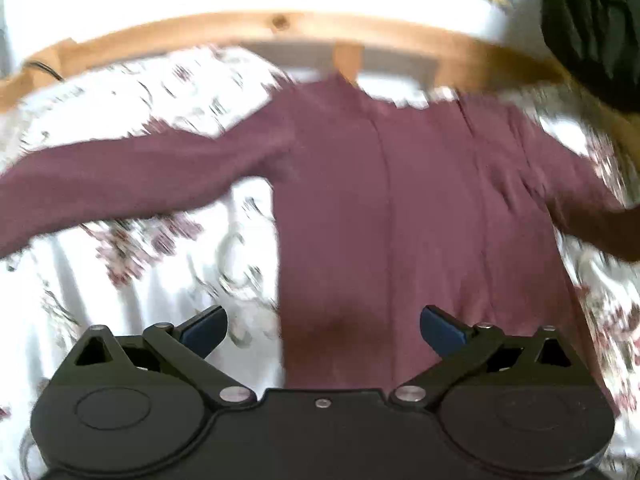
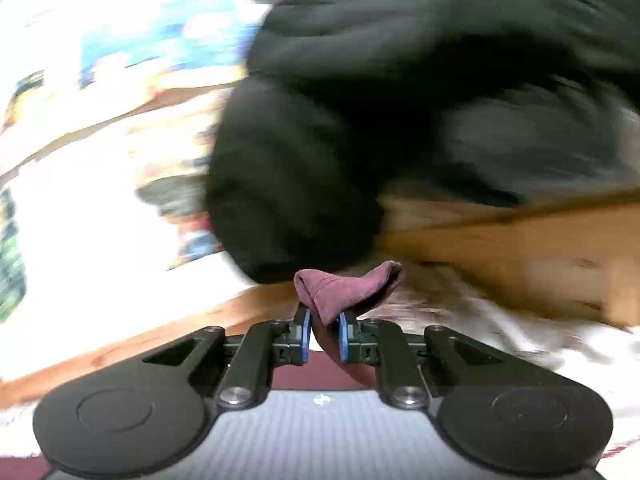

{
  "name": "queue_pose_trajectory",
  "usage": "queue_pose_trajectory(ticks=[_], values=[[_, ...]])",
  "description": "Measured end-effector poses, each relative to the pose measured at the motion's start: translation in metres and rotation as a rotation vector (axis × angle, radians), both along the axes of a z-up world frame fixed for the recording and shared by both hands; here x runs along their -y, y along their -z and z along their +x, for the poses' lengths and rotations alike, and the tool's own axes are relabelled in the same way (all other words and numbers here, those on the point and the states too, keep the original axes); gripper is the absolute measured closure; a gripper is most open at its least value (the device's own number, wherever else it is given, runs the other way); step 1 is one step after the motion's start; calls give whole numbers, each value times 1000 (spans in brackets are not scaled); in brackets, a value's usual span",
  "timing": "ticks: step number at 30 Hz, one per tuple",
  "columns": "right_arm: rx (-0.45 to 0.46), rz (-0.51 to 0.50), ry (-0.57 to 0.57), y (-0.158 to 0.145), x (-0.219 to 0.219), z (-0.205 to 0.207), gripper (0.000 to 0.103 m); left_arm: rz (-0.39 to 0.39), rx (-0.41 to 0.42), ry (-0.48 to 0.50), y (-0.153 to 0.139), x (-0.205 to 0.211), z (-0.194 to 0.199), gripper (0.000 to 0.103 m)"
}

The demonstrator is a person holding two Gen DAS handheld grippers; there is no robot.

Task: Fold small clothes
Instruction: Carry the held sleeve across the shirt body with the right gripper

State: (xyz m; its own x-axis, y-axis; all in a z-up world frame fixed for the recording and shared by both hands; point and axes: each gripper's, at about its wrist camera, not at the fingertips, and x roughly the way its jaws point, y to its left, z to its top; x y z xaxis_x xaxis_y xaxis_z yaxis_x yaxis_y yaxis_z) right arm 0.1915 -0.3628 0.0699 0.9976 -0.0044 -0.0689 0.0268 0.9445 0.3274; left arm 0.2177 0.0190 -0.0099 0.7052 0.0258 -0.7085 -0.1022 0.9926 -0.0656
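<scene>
A maroon long-sleeved shirt (image 1: 384,208) lies spread flat on a floral bedsheet (image 1: 132,272), one sleeve stretched out to the left. My left gripper (image 1: 323,330) is open and empty, hovering just above the shirt's lower body. In the right wrist view my right gripper (image 2: 323,334) is shut on a bunched bit of the maroon shirt (image 2: 344,288), which pokes up between the blue pads and is lifted off the bed. Both views are motion-blurred.
A wooden bed frame rail (image 1: 280,28) runs along the far edge of the sheet and shows in the right wrist view (image 2: 520,248). A large black garment or bag (image 2: 400,100) looms close ahead of the right gripper and at the left view's top right (image 1: 596,32).
</scene>
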Motion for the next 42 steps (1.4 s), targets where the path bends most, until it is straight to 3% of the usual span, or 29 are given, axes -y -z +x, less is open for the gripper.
queue_pose_trajectory(ticks=[8, 13, 18, 25, 27, 32, 38, 42], values=[[-41, -175, -374, 17, -118, -2, 87, -20, 88, -147, -10, -26, 4, 1], [-98, -298, -521, 44, -154, -22, 87, -27, 156, -241, -15, -39, -1, 1], [-183, -342, -591, 64, -167, -29, 85, -61, 165, -286, -15, -48, -1, 1], [-322, -335, -714, 90, -156, -39, 58, -13, 144, -267, -1, -48, 11, 1], [-376, -317, -761, 91, -152, -43, 41, -29, 128, -266, 3, -48, 15, 1], [-384, -296, -715, 77, -134, -50, 17, -5, 93, -244, 10, -43, 23, 1], [-428, -240, -628, 92, -117, -14, 16, -21, 42, -267, 12, -43, 25, 1], [-443, -232, -679, 99, -134, 6, 16, -47, 61, -301, 6, -48, 18, 1]])
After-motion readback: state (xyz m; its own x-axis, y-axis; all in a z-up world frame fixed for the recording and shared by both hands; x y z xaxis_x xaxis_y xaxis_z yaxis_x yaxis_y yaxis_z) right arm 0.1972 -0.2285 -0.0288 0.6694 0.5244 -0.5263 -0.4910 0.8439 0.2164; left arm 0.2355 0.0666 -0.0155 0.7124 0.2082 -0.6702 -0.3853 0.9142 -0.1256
